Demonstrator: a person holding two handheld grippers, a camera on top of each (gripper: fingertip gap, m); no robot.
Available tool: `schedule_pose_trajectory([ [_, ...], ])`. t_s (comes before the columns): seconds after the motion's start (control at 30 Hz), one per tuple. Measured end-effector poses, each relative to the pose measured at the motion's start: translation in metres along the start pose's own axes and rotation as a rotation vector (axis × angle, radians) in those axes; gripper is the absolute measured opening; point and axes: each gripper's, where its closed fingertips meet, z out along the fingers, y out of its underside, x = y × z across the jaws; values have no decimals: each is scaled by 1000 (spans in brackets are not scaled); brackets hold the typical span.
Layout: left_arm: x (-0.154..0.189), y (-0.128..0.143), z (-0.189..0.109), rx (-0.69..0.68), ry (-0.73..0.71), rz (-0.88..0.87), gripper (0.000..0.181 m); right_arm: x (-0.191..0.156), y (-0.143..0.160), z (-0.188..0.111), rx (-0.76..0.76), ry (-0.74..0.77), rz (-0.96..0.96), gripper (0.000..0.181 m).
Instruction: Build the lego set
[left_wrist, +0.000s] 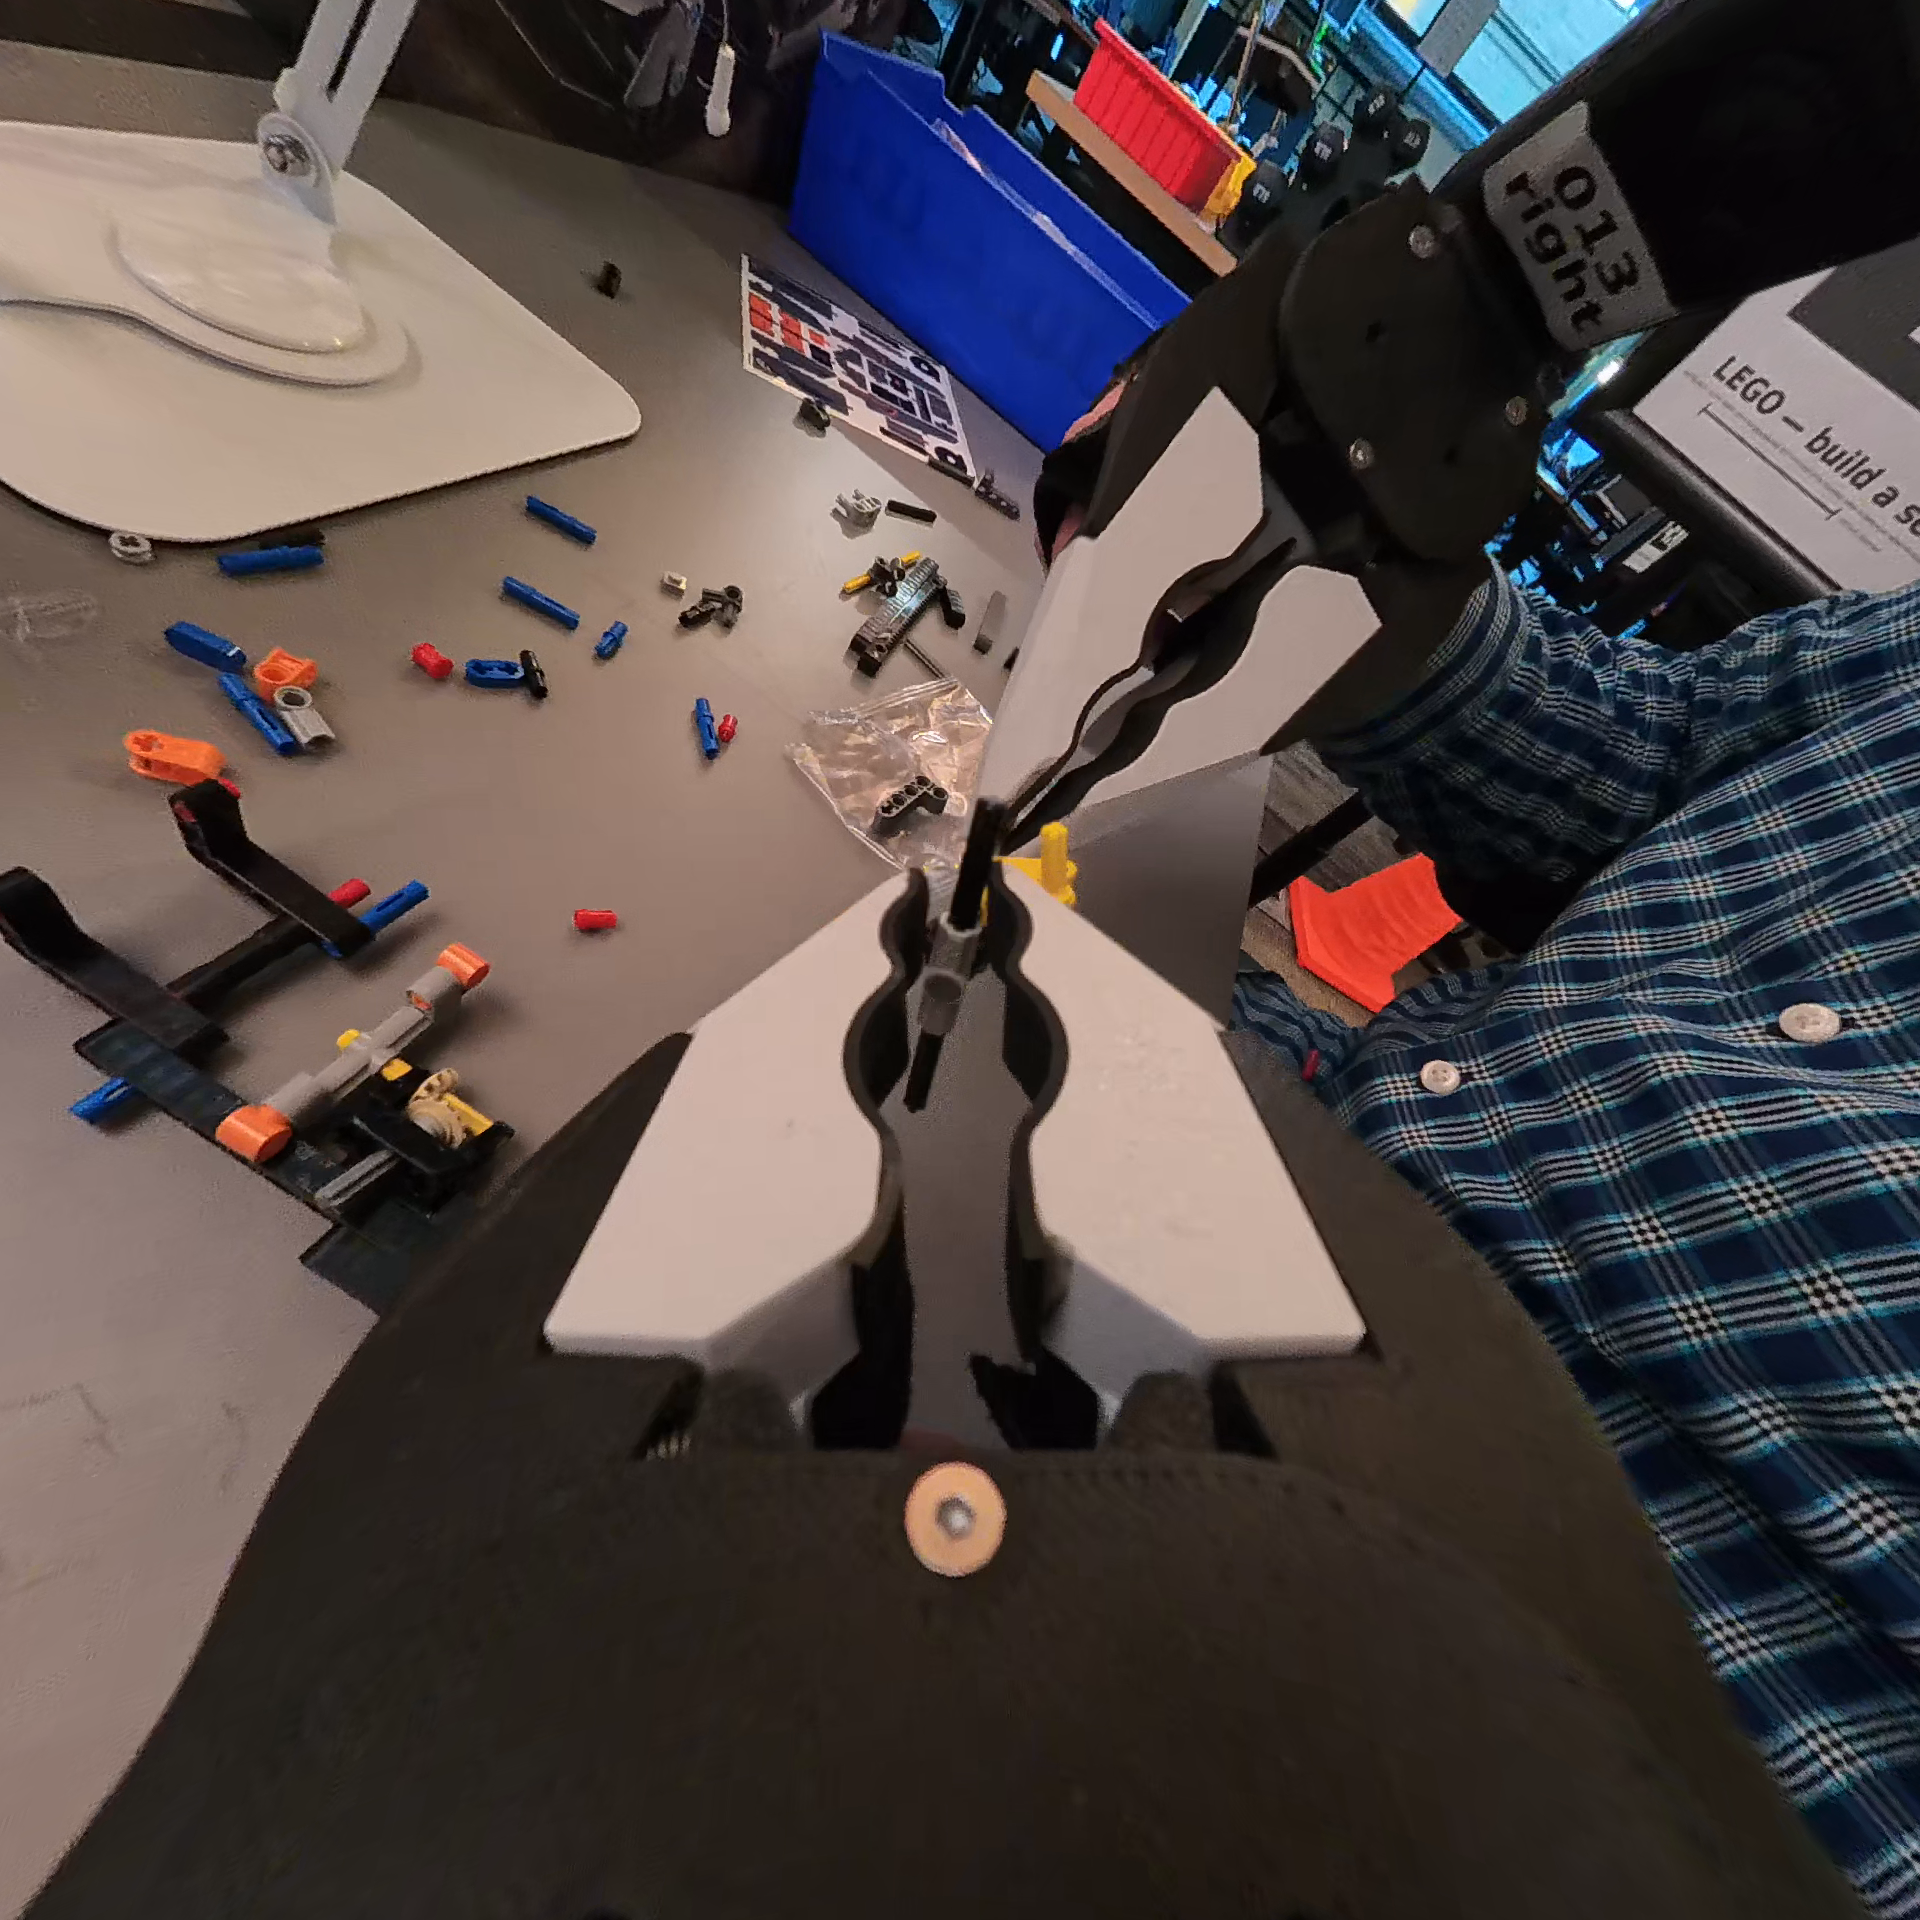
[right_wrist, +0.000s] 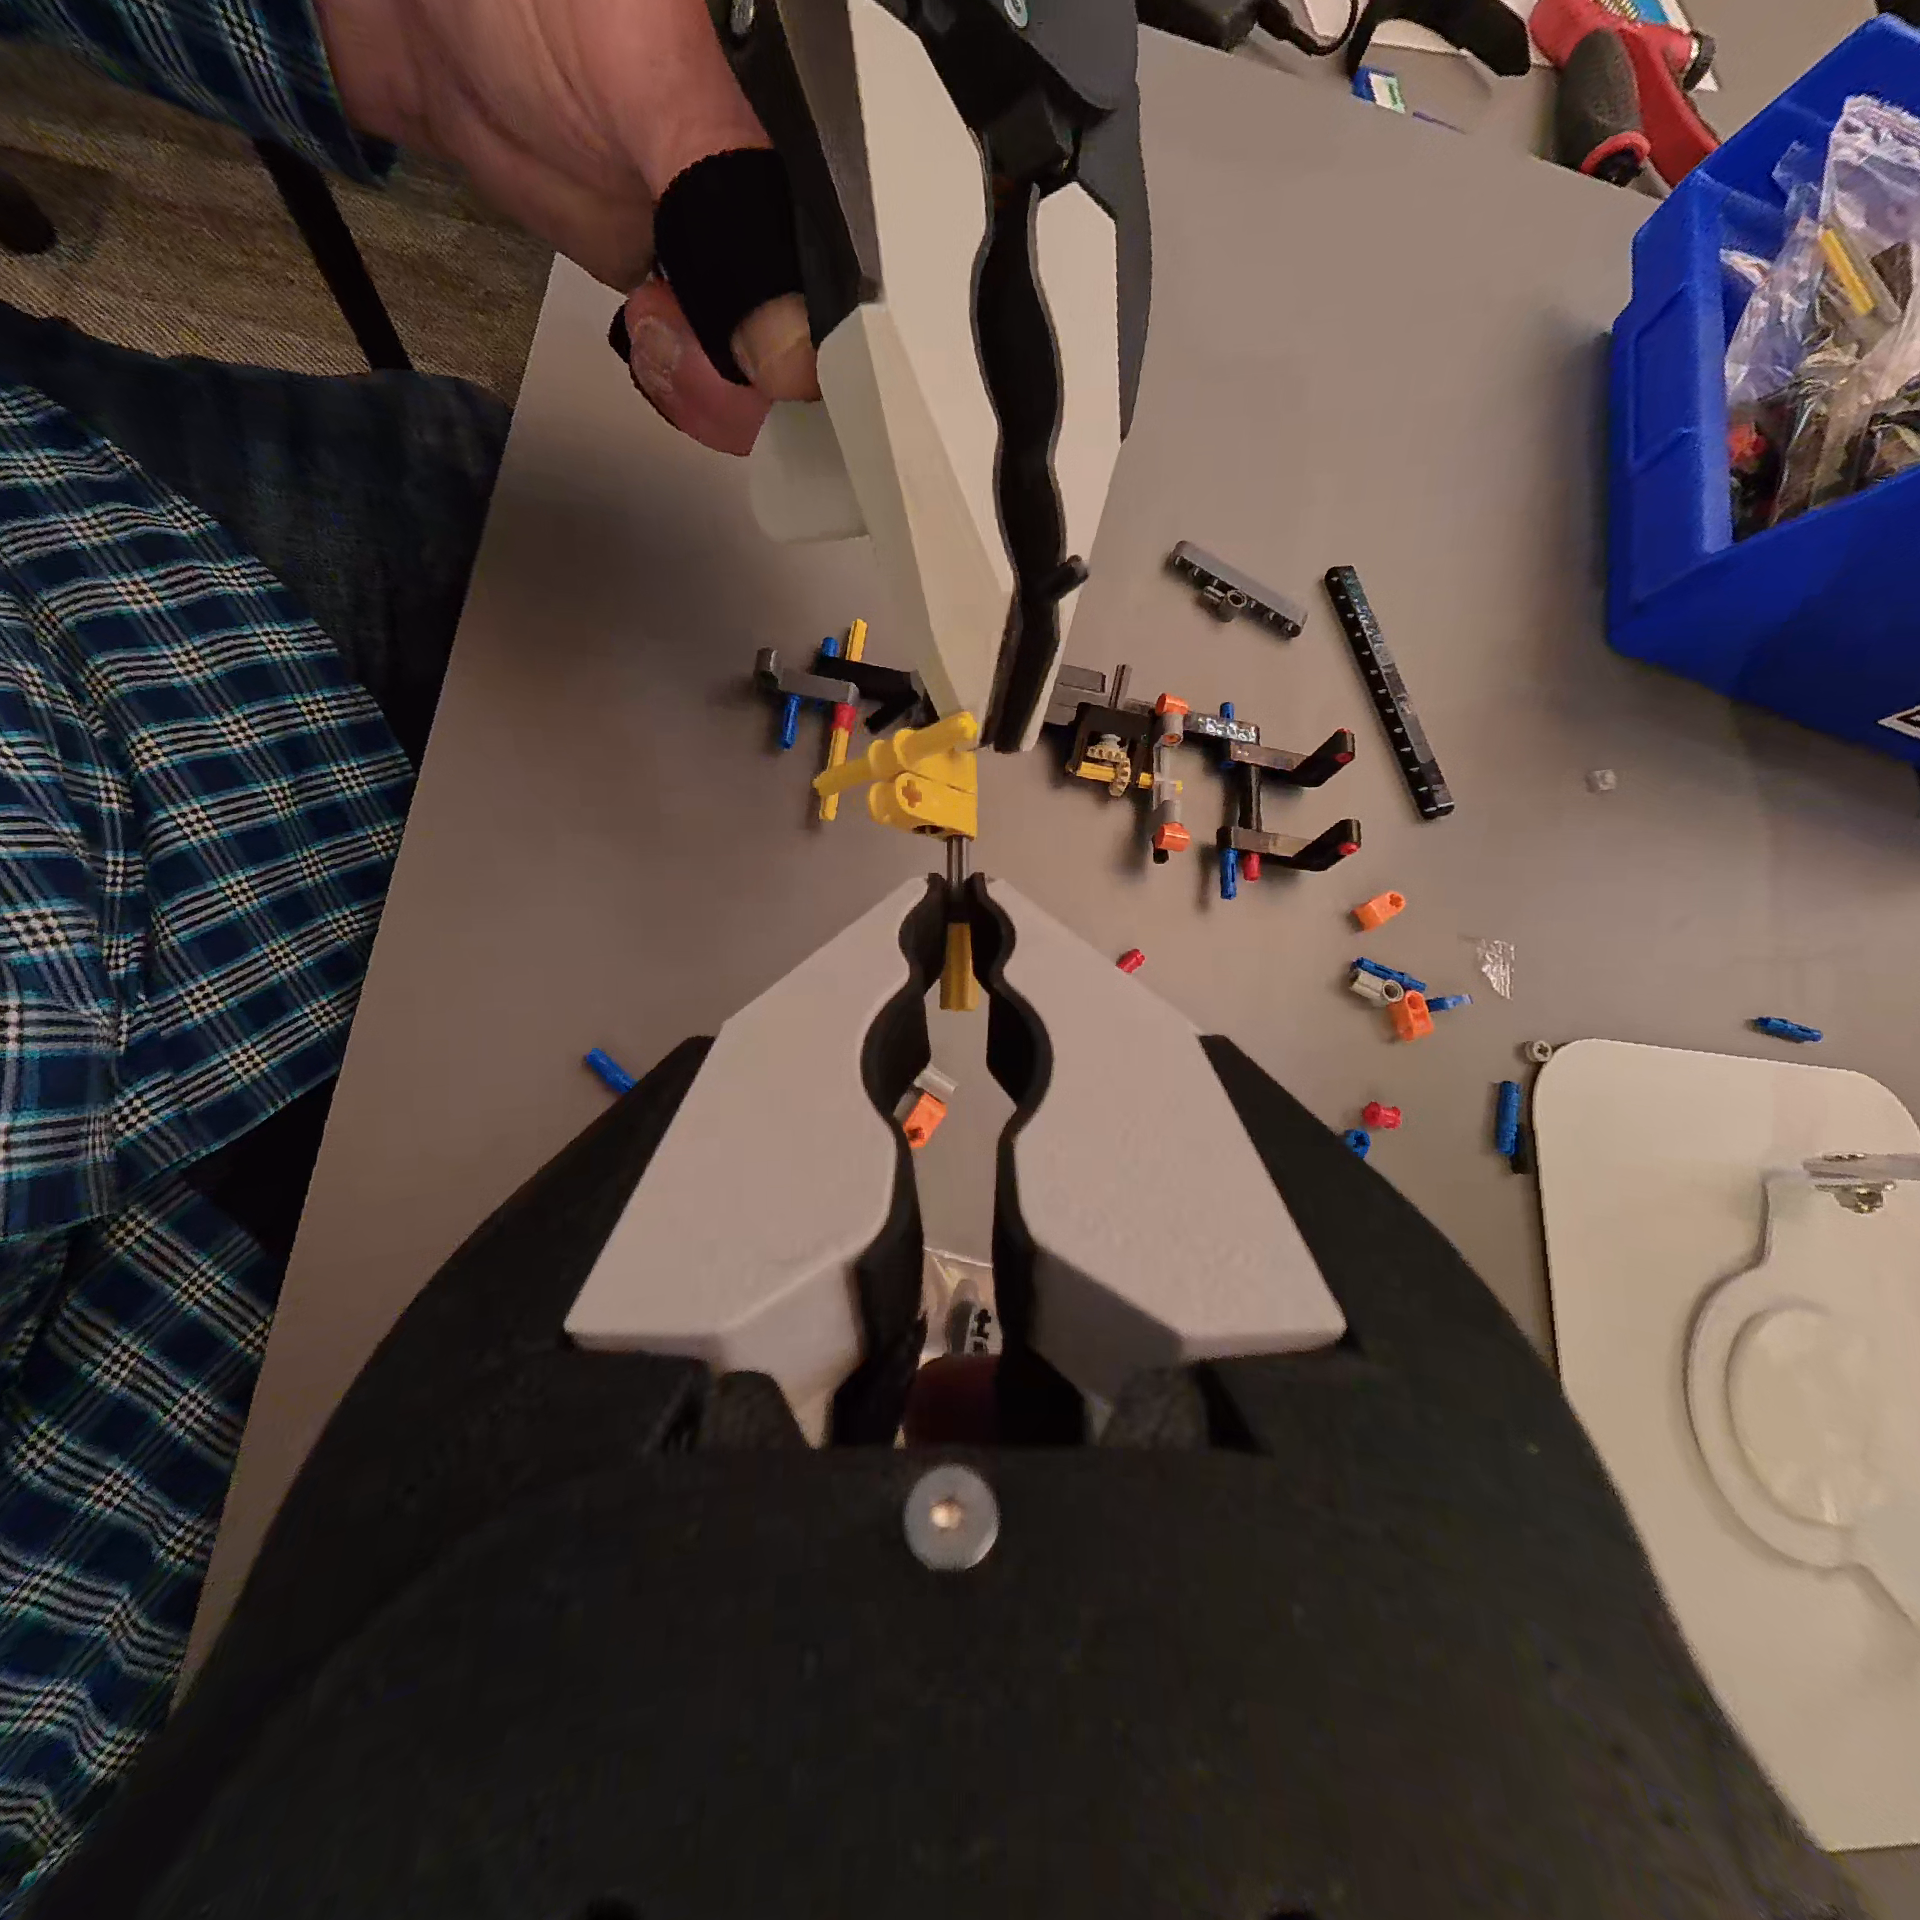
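Above the grey table's (right_wrist: 1351, 364) near edge, the left gripper (left_wrist: 951, 914) pinches a thin black axle with grey connector (left_wrist: 948, 971); the right gripper (right_wrist: 954, 894) pinches a yellow pin-and-connector cluster (right_wrist: 914, 779).

- Grey table (left_wrist: 582, 790).
- White stand base (left_wrist: 260, 343) resting on it.
- Red bin (left_wrist: 1158, 114) on a background shelf.
- Person's blue plaid shirt (left_wrist: 1662, 1195) beside the table.

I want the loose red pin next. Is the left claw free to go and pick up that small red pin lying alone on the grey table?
Probably not yet: the left claw is shut on a black axle with grey connector; the path to the red pin looks clear.
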Motion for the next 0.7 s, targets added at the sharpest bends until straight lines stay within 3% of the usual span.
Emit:
schedule_pose_trajectory([
  [0.37,-3,-6,-4,29,-16,-16,26,2,-4,-10,62,-25,19,1],
  [0.7,12,-7,-1,28,64,-36,27,-4,-9,-18,83,-71,-46,1],
])
